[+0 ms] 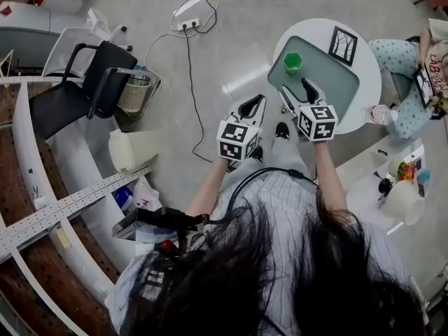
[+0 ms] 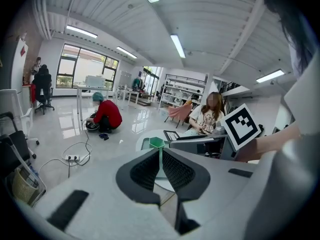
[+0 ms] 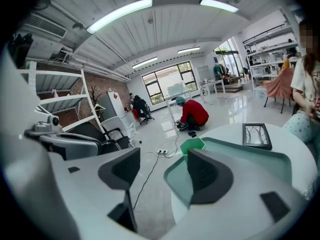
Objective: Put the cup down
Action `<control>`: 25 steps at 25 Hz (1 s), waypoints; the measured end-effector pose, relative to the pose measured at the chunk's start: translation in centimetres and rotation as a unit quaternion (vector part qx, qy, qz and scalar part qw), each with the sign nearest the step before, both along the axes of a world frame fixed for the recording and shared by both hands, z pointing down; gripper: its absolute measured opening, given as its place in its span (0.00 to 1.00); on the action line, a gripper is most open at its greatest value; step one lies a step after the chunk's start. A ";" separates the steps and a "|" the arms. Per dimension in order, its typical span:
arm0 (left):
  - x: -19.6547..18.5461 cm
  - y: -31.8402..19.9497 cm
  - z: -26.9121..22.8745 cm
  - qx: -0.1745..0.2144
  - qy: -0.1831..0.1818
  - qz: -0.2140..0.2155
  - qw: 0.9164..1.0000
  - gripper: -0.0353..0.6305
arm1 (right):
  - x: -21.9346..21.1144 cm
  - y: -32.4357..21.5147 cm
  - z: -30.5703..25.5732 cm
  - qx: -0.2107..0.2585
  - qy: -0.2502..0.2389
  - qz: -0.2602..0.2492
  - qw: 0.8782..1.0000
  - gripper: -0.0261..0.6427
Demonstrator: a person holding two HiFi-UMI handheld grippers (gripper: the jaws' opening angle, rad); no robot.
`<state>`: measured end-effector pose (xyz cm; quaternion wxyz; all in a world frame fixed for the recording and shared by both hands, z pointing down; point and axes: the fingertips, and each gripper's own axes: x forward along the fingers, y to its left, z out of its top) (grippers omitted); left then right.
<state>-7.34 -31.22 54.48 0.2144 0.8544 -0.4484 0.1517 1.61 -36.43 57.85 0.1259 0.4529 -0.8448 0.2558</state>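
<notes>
A green cup point(image 1: 293, 61) stands upright at the near-left corner of a teal tray point(image 1: 336, 75) on a round white table point(image 1: 369, 61). My right gripper point(image 1: 297, 89) hovers over the tray's near edge, just short of the cup, and is open and empty. In the right gripper view the cup point(image 3: 192, 145) shows beyond the gap of that gripper point(image 3: 165, 171). My left gripper point(image 1: 255, 102) hangs over the floor left of the table, shut on nothing. In the left gripper view, the cup point(image 2: 157, 142) shows past its closed tips point(image 2: 161, 151).
A black picture frame point(image 1: 343, 45) lies on the table's far side. A seated person point(image 1: 402, 82) is at the right. A black chair point(image 1: 77, 89), a wire basket point(image 1: 134, 93) and a power strip point(image 1: 189, 25) with cables are on the left. A person in red point(image 3: 194, 114) crouches farther off.
</notes>
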 end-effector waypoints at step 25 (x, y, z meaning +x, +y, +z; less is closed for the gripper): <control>-6.0 11.3 -1.0 0.010 0.008 0.033 0.999 0.09 | -5.1 14.8 -5.4 0.033 -0.033 0.056 0.997 0.30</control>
